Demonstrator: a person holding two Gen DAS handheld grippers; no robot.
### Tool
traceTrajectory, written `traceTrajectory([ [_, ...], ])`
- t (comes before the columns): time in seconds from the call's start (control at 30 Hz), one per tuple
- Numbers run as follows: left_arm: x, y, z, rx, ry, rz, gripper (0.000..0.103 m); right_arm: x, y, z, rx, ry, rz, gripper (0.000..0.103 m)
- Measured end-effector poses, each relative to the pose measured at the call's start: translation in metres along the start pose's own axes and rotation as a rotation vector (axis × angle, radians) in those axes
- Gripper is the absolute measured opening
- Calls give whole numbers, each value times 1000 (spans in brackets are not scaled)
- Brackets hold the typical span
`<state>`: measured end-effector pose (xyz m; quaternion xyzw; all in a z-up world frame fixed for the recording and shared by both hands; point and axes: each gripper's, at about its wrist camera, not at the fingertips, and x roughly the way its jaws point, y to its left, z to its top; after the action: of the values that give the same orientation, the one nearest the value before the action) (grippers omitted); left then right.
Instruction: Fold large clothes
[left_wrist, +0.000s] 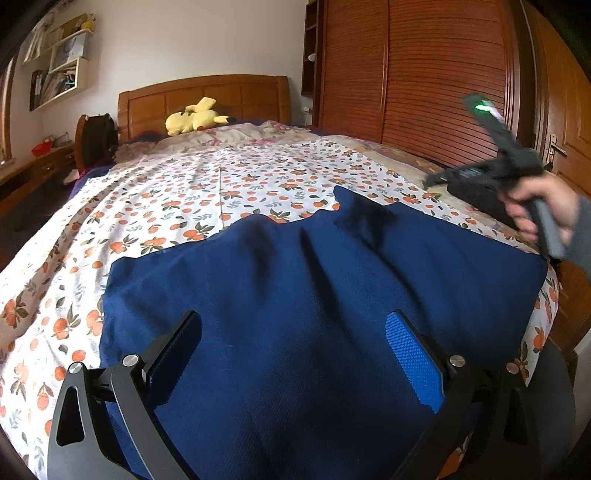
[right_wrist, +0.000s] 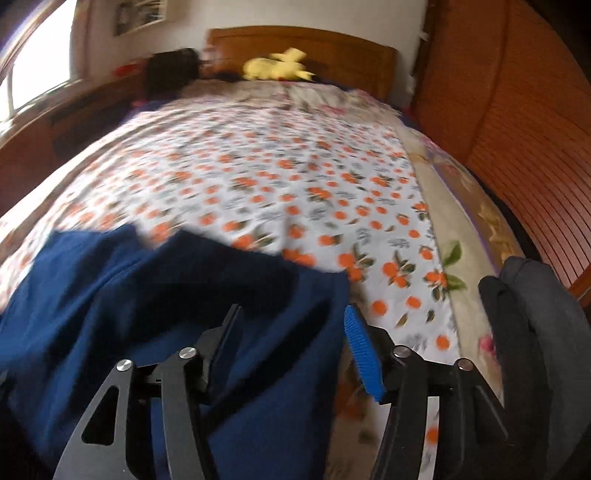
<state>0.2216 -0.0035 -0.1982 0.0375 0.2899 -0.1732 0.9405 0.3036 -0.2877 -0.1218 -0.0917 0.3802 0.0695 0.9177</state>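
Note:
A large navy blue garment (left_wrist: 314, 280) lies spread on the near part of the bed, over a white sheet with an orange-fruit print (left_wrist: 207, 184). My left gripper (left_wrist: 295, 332) is open and empty just above the garment's near middle. In the right wrist view the garment (right_wrist: 129, 295) fills the lower left, and my right gripper (right_wrist: 291, 321) is open over its right edge, holding nothing. The right gripper also shows in the left wrist view (left_wrist: 443, 177), held in a hand above the bed's right side.
A yellow plush toy (left_wrist: 195, 118) lies by the wooden headboard (left_wrist: 203, 96). A wooden wardrobe (left_wrist: 413, 74) stands along the right of the bed. A dark folded item (right_wrist: 535, 325) sits at the bed's right edge. A desk (left_wrist: 33, 166) stands at the left.

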Motion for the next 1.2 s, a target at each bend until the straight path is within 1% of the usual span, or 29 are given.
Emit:
traceTrajectory([
  [0.1, -5, -1, 0, 4, -9, 16, 100, -21, 18, -29, -33, 5, 51, 55],
  [0.2, -14, -3, -1, 5, -24, 37, 100, -35, 37, -57, -63, 12, 84, 55],
  [0.27, -21, -4, -1, 6, -31, 49, 100, -39, 48, -67, -79, 11, 101, 55],
  [0.33, -29, -5, -4, 4, -35, 66, 100, -42, 63, -77, -92, 12, 139, 55],
  [0.43, -45, -3, -8, -9, -36, 89, 100, -47, 83, -86, -118, 2, 188, 55],
  [0.53, -62, 2, -13, -32, -33, 105, 100, -53, 112, -91, -154, -18, 241, 55],
  [0.67, -81, 12, -24, -65, -18, 150, 100, -58, 137, -93, -198, -33, 276, 55],
  [0.83, -98, 27, -38, -95, 5, 206, 100, -61, 150, -98, -220, -42, 305, 55],
  [0.9, -103, 34, -44, -105, 15, 231, 100, -60, 153, -101, -228, -42, 300, 55],
  [0.93, -105, 38, -47, -114, 21, 240, 100, -57, 155, -102, -229, -31, 302, 55],
  [1.0, -108, 43, -52, -130, 31, 254, 100, -40, 159, -111, -237, 39, 305, 55],
  [1.03, -109, 46, -56, -137, 38, 264, 100, -34, 159, -117, -235, 45, 310, 55],
  [1.13, -112, 51, -66, -145, 58, 280, 100, -35, 156, -120, -214, 30, 323, 55],
  [1.2, -114, 55, -74, -161, 76, 282, 100, -37, 156, -121, -214, 28, 315, 55],
])
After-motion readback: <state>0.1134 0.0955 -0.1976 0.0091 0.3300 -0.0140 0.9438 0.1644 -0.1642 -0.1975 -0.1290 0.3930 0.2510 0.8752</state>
